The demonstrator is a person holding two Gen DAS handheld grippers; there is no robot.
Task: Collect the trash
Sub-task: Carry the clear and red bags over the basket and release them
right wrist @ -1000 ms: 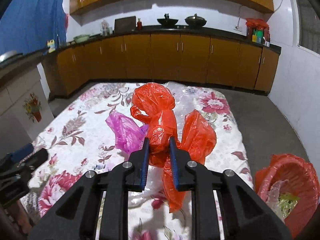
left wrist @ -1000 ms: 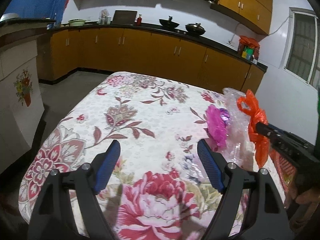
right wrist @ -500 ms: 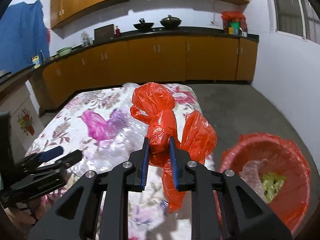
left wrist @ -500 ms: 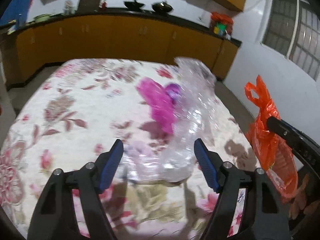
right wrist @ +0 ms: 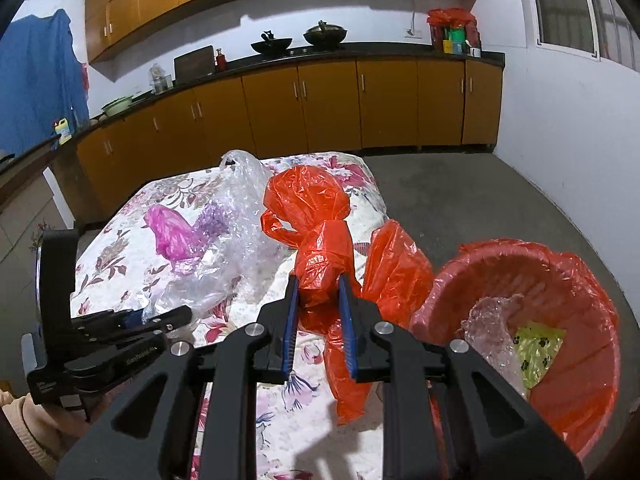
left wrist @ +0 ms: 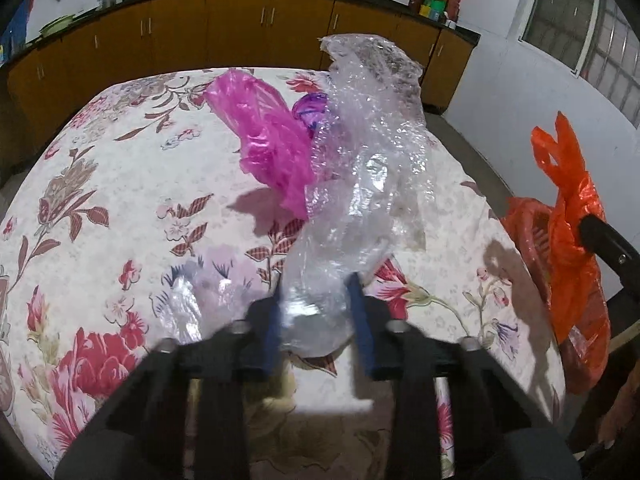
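My left gripper [left wrist: 316, 312] is shut on a crumpled clear bubble-wrap sheet [left wrist: 360, 184] that stands up off the floral tablecloth [left wrist: 120, 184]. A pink plastic bag [left wrist: 268, 136] lies against it, with a purple piece [left wrist: 310, 110] behind. My right gripper [right wrist: 318, 312] is shut on an orange plastic bag [right wrist: 316, 236] and holds it beside the table's right edge. A red basket [right wrist: 560, 292] lined with an orange bag sits to its right, holding clear wrap [right wrist: 490, 332] and a yellow-green wrapper [right wrist: 538, 344]. The left gripper [right wrist: 156, 320] also shows in the right wrist view.
Brown kitchen cabinets [right wrist: 320, 104] with a black counter run along the back wall, with pans on top. Grey floor [right wrist: 480, 200] lies right of the table. A white wall with a window [left wrist: 580, 24] stands at the right.
My left gripper moved forward and closed on the bubble wrap, lifting it. My right gripper swung right with the orange bag, closer to the red basket.
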